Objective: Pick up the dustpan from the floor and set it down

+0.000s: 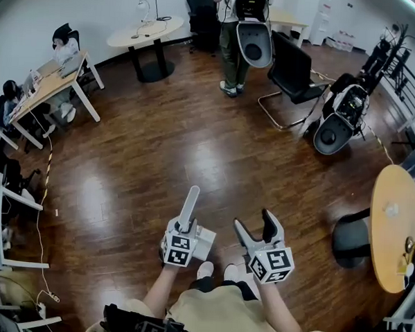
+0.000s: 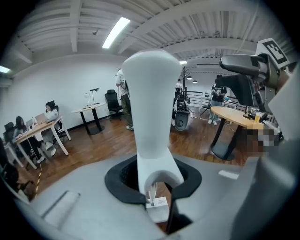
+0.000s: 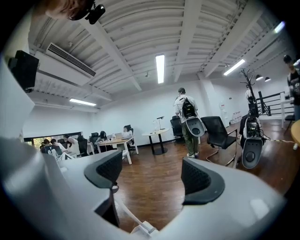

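Observation:
My left gripper [image 1: 185,229] is shut on the white handle of the dustpan [image 1: 189,204], which sticks out forward past the jaws. In the left gripper view the thick handle [image 2: 151,112] rises from between the black pads [image 2: 121,180] and fills the middle of the picture. A white boxy part [image 1: 202,243] shows beside that gripper's marker cube; I cannot tell whether it is the pan. My right gripper [image 1: 258,230] is just to the right, held level over the wooden floor, open [image 3: 152,176] with only floor showing between its pads.
A person [image 1: 235,42] stands at the back beside a black chair [image 1: 294,69]. A round table [image 1: 145,33] is at the back left, desks with seated people [image 1: 52,84] at the left. A round wooden table [image 1: 396,227] is at the right, wheeled equipment [image 1: 340,117] behind it.

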